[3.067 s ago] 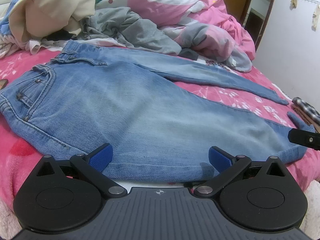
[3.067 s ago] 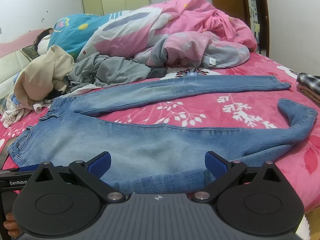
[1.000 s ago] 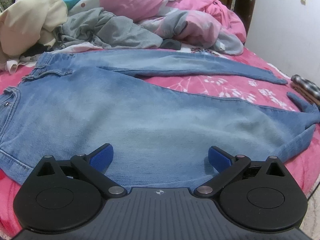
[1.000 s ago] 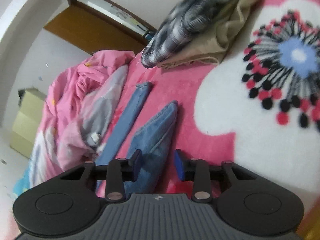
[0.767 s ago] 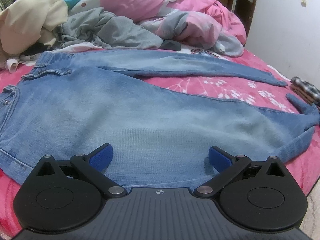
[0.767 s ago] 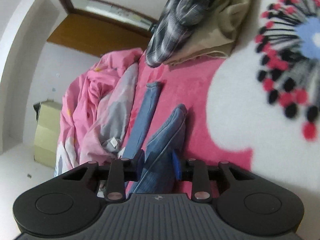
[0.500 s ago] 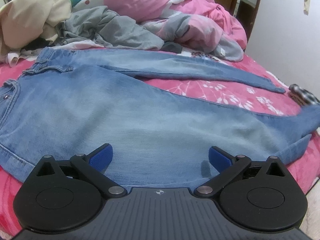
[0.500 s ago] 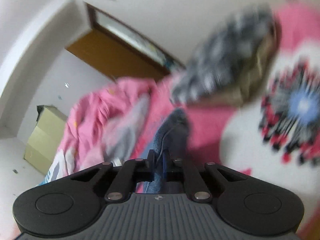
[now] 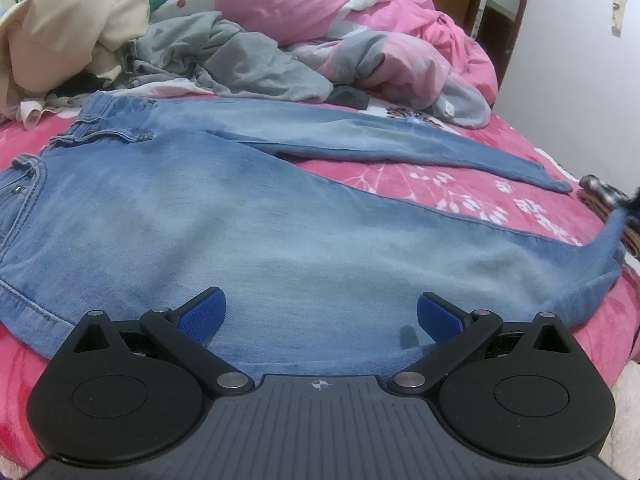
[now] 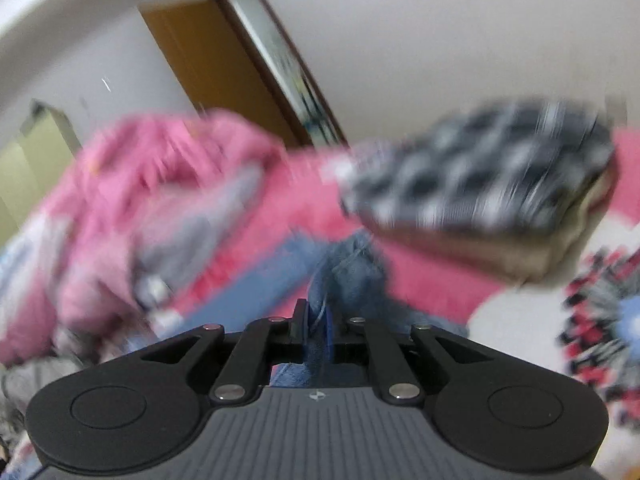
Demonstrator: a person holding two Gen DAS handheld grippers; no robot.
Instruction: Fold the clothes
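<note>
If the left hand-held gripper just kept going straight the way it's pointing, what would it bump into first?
Most likely the jeans: the left hand-held gripper points down at the near leg, open, with nothing between them.

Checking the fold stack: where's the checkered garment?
In the right wrist view, the checkered garment lies folded at upper right on the pink bed, beyond the jeans cuff.

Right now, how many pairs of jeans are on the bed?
1. The jeans lie spread across the pink bedspread, with one leg's end pinched in the right gripper. More could be hidden under the clothes pile.
</note>
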